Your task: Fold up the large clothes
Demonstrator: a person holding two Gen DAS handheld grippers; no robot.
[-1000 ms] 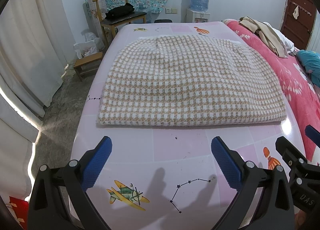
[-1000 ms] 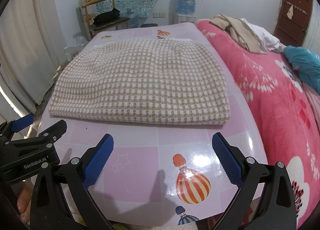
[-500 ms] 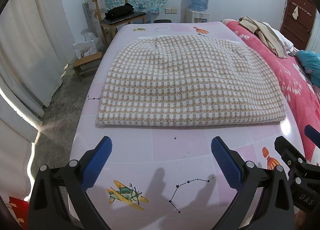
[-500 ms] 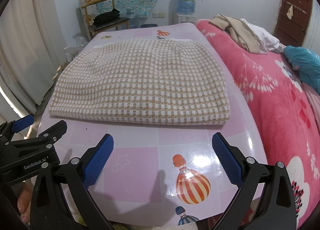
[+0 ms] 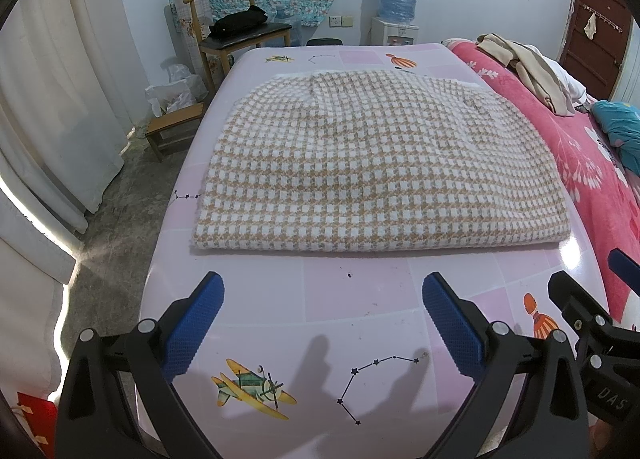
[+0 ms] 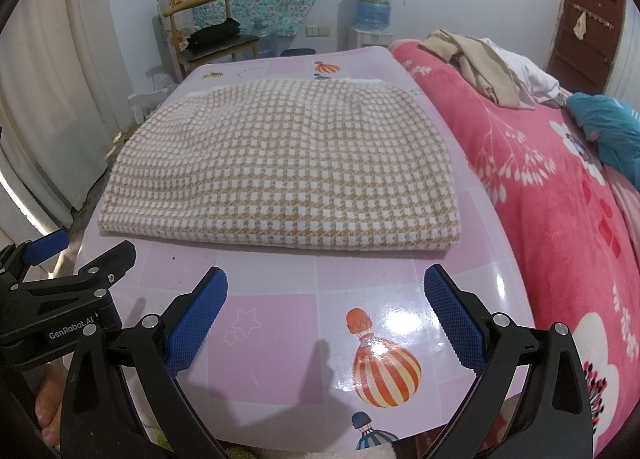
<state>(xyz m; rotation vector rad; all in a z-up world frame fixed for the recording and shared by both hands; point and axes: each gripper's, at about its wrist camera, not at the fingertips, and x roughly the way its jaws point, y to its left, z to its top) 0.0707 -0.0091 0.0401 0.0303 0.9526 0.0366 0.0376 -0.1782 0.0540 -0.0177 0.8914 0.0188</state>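
Sweater (image 5: 372,163) folded on counter (image 5: 360,291) ahead | left hand-held gripper (image 5: 322,323) and right hand-held gripper (image 6: 326,319) both spread apart, empty — pinch near corners evenly, fold away

Table (image 5: 360,291): we record a glossy pink top in pale and deeper pink squares, printed with a yellow aeroplane, a star constellation and striped hot-air balloons. Directly on it we list one item, a folded garment (image 5: 372,175) in a tan-and-white houndstooth check, lying flat across the middle and far part of the top, its thick folded edge towards us and a bare strip of table in front of it. In the right wrist view we note the same table (image 6: 280,323) and garment (image 6: 288,171), whose right edge lies near the table's right rim.
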